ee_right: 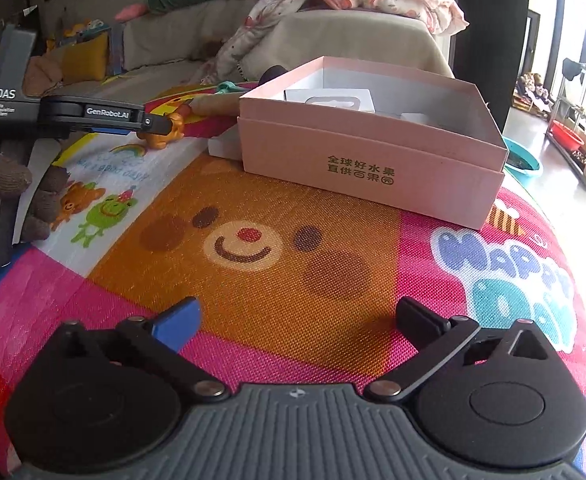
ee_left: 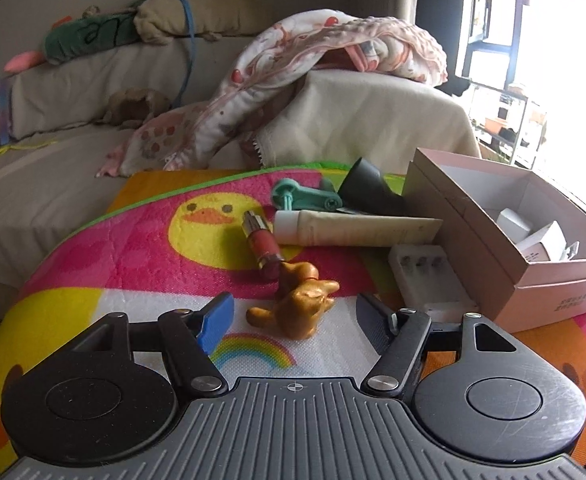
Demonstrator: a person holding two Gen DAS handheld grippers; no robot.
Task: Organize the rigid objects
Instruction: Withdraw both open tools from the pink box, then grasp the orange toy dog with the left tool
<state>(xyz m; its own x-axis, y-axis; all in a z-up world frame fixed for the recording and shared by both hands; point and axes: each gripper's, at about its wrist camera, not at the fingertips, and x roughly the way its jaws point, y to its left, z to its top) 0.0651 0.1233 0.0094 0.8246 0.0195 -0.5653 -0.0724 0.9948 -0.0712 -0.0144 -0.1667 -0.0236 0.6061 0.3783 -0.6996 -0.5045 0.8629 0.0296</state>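
Two claws worked over the bright play mat [ee_right: 293, 264]. Just ahead of the left claw [ee_left: 293, 312], between its widely spread fingers but touching neither, lay a golden toy animal [ee_left: 299, 308]. Beyond it sat a red lipstick [ee_left: 261, 245], a cream tube [ee_left: 353, 230] and a white plastic tray [ee_left: 429, 276], with the pink box [ee_left: 533, 240] ahead to the claw's right. The right claw [ee_right: 297, 320] hung wide open over the mat, gripping nothing, the pink box well ahead of it
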